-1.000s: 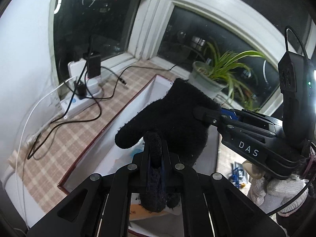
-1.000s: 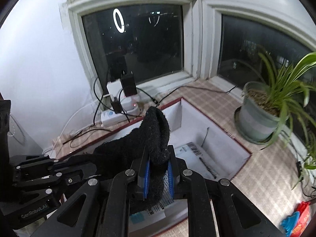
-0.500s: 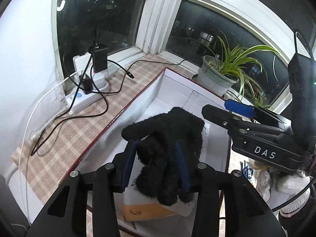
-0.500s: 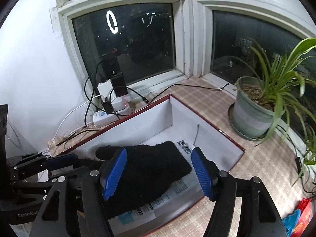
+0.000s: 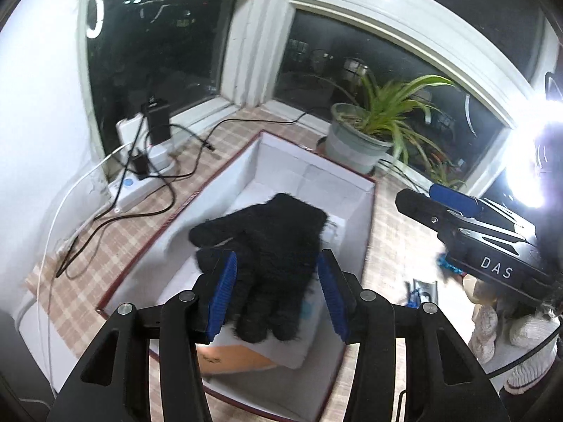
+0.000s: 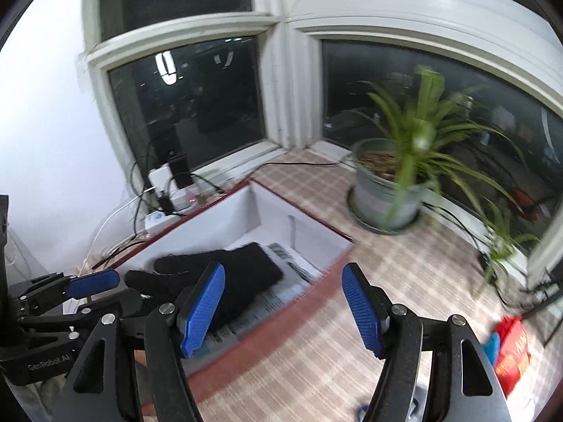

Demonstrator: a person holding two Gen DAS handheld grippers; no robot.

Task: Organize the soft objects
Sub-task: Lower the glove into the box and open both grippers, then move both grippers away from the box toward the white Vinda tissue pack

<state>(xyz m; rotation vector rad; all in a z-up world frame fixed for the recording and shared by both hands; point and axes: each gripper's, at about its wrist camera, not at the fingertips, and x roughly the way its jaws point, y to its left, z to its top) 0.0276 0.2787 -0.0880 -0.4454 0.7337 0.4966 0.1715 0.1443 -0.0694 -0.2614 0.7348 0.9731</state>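
Checked cloth covers the desk [image 5: 116,242] under a white-framed bay window [image 6: 278,81], its panes dark. On that cloth sits a white box [image 5: 355,211] with a red rim, my landmark. Inside it the black glove [image 5: 271,246] lies flat on printed paper packets [image 6: 281,292]. My left tool [image 5: 278,295] hangs above the box's near end, fingers spread wide with nothing between them, the glove below. My right tool [image 6: 283,309] is also spread and empty, off the box's right side over bare cloth. Beyond the box's far right corner stands a potted plant [image 6: 390,193]; beyond its left wall, a white power strip [image 5: 140,183] with black cables.
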